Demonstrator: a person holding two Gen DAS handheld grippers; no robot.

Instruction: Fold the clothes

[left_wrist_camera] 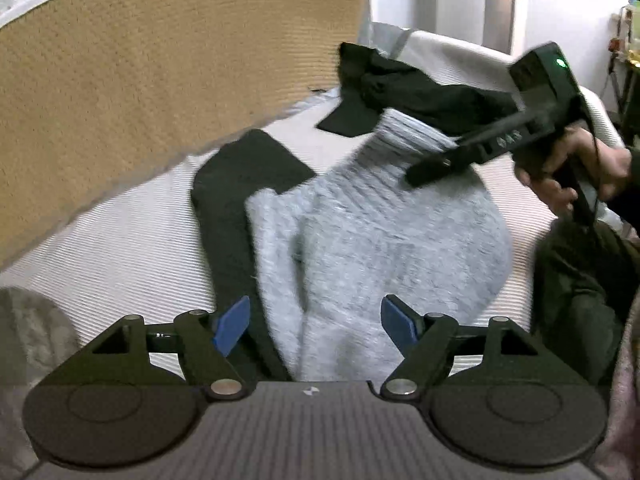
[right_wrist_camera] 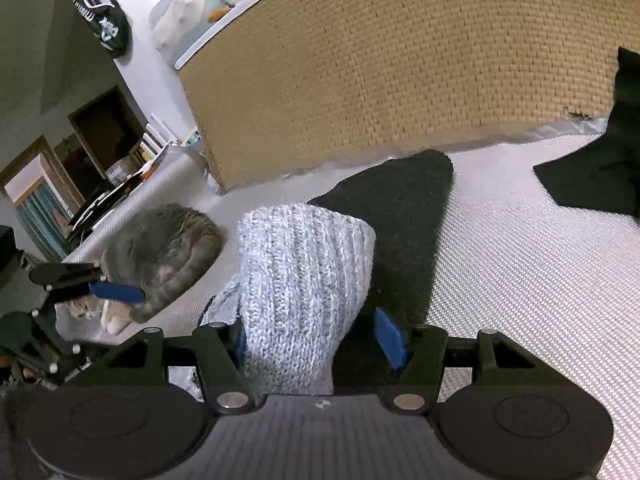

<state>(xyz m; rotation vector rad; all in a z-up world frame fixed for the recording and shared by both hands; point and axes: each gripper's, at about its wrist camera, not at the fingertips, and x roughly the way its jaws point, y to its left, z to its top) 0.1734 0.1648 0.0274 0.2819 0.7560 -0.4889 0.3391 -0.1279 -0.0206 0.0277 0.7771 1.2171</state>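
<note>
The grey knit sweater [left_wrist_camera: 384, 240] blurs over a half-hidden black garment [left_wrist_camera: 224, 208] on the ribbed mattress [left_wrist_camera: 120, 248]. The left gripper [left_wrist_camera: 316, 322] gapes wide; the right gripper [right_wrist_camera: 316, 340] stands spread around the knit.

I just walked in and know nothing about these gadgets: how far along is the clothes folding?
Early, by the look of it. The grey knit sweater lies rumpled on the mattress; the right gripper and left gripper stand open around its edges. A flat dark garment lies beneath it; the crumpled black clothes look untouched.

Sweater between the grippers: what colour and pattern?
Light grey marl sweater, ribbed knit; clearest in the right wrist view.
</note>
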